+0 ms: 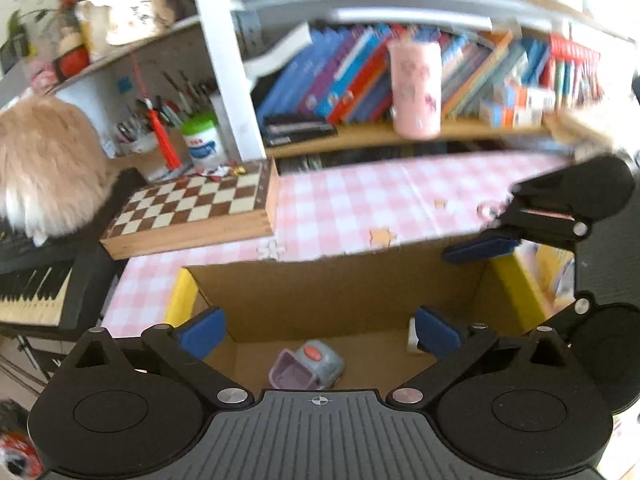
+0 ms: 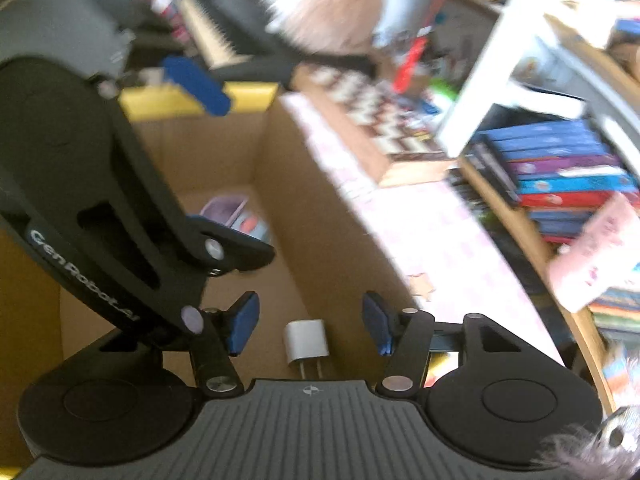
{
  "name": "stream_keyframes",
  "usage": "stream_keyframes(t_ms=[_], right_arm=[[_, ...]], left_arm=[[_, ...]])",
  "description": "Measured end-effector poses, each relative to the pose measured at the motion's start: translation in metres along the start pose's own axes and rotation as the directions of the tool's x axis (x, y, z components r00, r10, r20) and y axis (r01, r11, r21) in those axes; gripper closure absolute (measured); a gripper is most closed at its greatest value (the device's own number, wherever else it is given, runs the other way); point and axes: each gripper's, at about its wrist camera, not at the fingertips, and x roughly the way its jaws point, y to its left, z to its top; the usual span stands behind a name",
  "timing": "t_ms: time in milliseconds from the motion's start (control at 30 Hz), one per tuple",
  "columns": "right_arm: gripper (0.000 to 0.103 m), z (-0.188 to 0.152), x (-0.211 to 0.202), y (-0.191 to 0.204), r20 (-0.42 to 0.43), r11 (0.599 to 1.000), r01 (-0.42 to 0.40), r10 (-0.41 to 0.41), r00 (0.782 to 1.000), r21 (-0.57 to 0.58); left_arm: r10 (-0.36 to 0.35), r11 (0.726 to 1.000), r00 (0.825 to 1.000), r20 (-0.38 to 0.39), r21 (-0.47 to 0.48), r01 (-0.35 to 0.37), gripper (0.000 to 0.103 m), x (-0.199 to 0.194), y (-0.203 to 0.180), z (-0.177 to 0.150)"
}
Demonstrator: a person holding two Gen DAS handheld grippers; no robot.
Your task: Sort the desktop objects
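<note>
Two items in cardboard box (image 1: 340, 292): toy (image 1: 308, 366), charger (image 2: 306, 340).

1 box (image 1: 340, 292), 1 toy (image 1: 306, 368), 1 charger (image 2: 306, 340), 2 tools.

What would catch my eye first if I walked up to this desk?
Probably the open cardboard box in front, with both blue-padded grippers poised over it. A small purple-grey toy and a white plug adapter lie on its floor. Behind, a chessboard rests on the pink checked cloth.

A pink-and-white checked counter (image 1: 360, 196) fills the middle; behind it a wooden bookshelf (image 1: 400, 132) of colourful books, and a black keyboard piano (image 1: 36, 284) at left.
</note>
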Motion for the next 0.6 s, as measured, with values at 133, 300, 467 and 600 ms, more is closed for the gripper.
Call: stream_keyframes(t_ms=[133, 300, 467, 600], right_arm=[[0.044, 0.000, -0.030, -0.003, 0.063, 0.991, 0.054, -0.062, 0.996, 0.121], [0.043, -0.008, -0.064, 0.000, 0.114, 0.964, 0.105, -0.136, 0.984, 0.244], [0.043, -0.027, -0.095, 0.013, 0.133, 0.925, 0.134, -0.192, 0.972, 0.356], [0.040, -0.039, -0.116, 0.028, 0.143, 0.885, 0.150, -0.234, 0.962, 0.441]], left_arm=[[0.004, 0.999, 0.998, 0.063, -0.050, 0.000, 0.000, -0.019, 0.001, -0.005], [0.023, 0.996, 0.989, 0.148, -0.089, -0.010, 0.000, -0.043, -0.001, -0.015], [0.019, 0.995, 0.987, 0.159, -0.104, -0.002, 0.000, -0.060, -0.003, -0.026], [-0.040, 0.989, 0.982, 0.184, -0.135, 0.065, 0.000, -0.076, 0.000, -0.040]])
